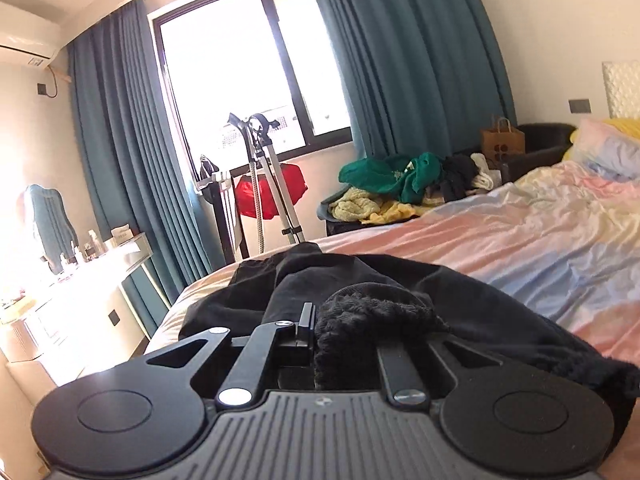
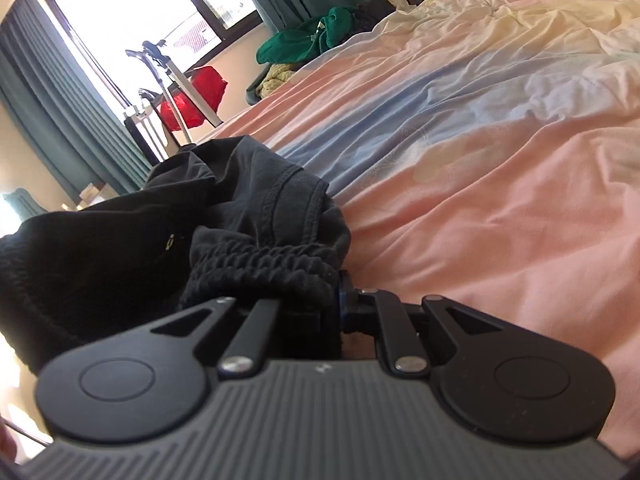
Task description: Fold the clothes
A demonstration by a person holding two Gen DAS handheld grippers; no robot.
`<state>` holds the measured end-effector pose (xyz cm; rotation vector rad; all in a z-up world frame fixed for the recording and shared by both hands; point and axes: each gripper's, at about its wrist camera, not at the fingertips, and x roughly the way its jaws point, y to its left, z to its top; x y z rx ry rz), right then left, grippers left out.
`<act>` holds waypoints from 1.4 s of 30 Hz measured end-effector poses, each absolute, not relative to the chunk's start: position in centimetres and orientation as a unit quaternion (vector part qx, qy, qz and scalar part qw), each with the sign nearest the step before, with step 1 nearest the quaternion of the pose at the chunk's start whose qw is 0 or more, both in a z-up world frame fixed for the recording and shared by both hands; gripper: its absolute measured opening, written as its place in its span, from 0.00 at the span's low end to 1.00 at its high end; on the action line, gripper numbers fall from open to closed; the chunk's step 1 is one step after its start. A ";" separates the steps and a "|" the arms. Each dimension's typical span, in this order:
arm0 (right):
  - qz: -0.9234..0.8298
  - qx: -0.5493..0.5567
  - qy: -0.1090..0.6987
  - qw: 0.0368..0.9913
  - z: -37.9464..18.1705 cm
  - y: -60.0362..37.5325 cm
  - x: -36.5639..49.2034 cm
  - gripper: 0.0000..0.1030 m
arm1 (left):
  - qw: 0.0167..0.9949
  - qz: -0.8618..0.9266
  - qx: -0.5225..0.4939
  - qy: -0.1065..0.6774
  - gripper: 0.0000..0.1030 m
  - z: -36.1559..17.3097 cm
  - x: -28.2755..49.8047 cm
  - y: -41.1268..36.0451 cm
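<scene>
A black garment (image 1: 400, 292), with a gathered, ribbed waistband (image 2: 264, 268), lies bunched near the foot end of a bed (image 1: 520, 232) covered in pastel pink, blue and yellow bedding. The left gripper (image 1: 316, 328) is clamped on the ribbed edge: its one visible finger (image 1: 306, 322) presses against the fabric, and the other finger is buried under cloth. The right gripper (image 2: 332, 300) likewise pinches the waistband, with cloth draped over its left-side finger and only the blue-tipped finger (image 2: 344, 290) exposed beside the sheet.

The right wrist view alone shows the garment's stitched seam (image 2: 280, 196) and a small metal eyelet (image 2: 170, 242); it also shows the wide stretch of bare bedding to the right of the garment. The left wrist view alone shows the far end of the room: a pillow (image 1: 608, 152) at the head of the bed, a wall air conditioner (image 1: 28, 40), and a cluttered dressing table (image 1: 80, 256) at left.

Both views take in the bright window (image 1: 236, 68) flanked by teal curtains (image 1: 400, 52), a garment steamer stand (image 1: 264, 176) with a red item (image 1: 260, 196) behind it, a brown paper bag (image 1: 502, 140), and a heap of green, yellow and dark clothes (image 1: 400, 180) beside the bed's far edge.
</scene>
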<state>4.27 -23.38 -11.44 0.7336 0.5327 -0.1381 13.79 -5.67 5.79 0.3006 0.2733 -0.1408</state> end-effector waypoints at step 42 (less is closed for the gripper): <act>0.327 0.107 0.304 0.888 -8.7 8.3 5.5 0.80 | 0.960 0.169 -0.042 0.221 1.00 8.1 11.0 30.3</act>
